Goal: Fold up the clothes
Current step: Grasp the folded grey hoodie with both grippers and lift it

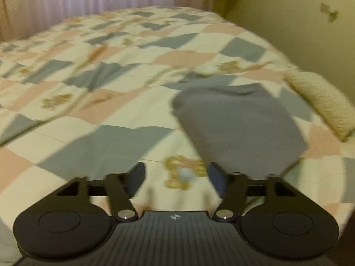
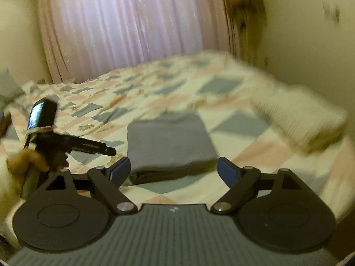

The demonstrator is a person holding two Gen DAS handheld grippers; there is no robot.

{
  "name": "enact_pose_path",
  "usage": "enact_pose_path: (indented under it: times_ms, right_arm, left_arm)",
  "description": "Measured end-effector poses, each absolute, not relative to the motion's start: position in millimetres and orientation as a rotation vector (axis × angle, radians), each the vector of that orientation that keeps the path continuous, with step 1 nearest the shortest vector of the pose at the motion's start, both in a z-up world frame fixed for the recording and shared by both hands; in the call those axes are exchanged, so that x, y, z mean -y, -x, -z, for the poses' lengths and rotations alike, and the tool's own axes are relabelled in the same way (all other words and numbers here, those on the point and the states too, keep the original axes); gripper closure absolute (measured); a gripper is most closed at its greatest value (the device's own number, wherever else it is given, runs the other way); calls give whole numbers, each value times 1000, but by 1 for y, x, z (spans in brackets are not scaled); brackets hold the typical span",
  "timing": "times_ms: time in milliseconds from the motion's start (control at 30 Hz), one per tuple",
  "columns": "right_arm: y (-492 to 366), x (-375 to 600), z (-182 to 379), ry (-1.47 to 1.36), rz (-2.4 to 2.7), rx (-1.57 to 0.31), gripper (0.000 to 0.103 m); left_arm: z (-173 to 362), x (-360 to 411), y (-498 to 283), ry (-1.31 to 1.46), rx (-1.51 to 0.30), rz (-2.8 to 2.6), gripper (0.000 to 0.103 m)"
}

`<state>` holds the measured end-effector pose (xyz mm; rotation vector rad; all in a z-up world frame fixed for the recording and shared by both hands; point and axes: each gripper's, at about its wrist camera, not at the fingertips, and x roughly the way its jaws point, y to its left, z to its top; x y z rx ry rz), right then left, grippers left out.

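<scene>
A folded grey garment (image 2: pixel 170 141) lies flat on the patchwork bedspread (image 2: pixel 155 84) at the centre of the right wrist view, just ahead of the right claw (image 2: pixel 174 170), whose 2 fingers stand spread with nothing between them. In the left wrist view the same garment (image 1: pixel 239 124) sits at centre right, past the left claw (image 1: pixel 176 180), also released and empty over the quilt. At the lower left of the right wrist view a hand (image 2: pixel 28 161) grips the other tool's handle. A cream knitted piece (image 2: pixel 299 119) rests at the right edge of the bed, near the wall. The risks, judging from here: both views are blurred, so a hasty pass could catch the near edge of the stack and spill its layers, and an open finger dragging low may snag the quilt and shift the garment.
</scene>
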<state>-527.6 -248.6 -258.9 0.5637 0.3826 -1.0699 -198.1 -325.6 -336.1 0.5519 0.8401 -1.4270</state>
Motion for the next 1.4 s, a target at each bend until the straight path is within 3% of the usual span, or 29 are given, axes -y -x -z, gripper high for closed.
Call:
enact_pose_path:
  times_ms: [100, 167, 567, 933, 967, 1000, 1067, 1100, 1200, 1400]
  right_arm:
    - [546, 304, 284, -740, 975, -318, 41]
    - [554, 340, 298, -819, 962, -299, 44]
    - [547, 514, 406, -1131, 773, -331, 36]
    - [534, 540, 456, -1276, 565, -288, 36]
    - [531, 539, 456, -1271, 568, -293, 40]
    - [528, 537, 456, -1260, 571, -306, 52]
    - [525, 532, 455, -1259, 574, -300, 68]
    - [525, 528, 455, -1264, 574, -288, 71]
    - [528, 512, 444, -1264, 602, -233, 73]
    - [561, 445, 410, -1275, 762, -28, 74]
  left_arm:
    - [348, 340, 197, -507, -957, 1481, 34]
    - [359, 354, 195, -475, -1039, 1499, 34]
    - [412, 412, 176, -286, -1323, 1576, 26]
    - [434, 416, 164, -149, -1370, 1653, 20]
    - [435, 417, 165, -138, -1368, 1662, 23]
    - [436, 419, 165, -127, -1365, 1670, 32]
    - [437, 418, 164, -122, -1362, 1672, 49]
    - [436, 417, 163, -122, -1364, 1670, 57]
    - [424, 417, 163, -158, -1356, 1682, 66]
    - [376, 444, 190, -396, -1227, 1791, 66]
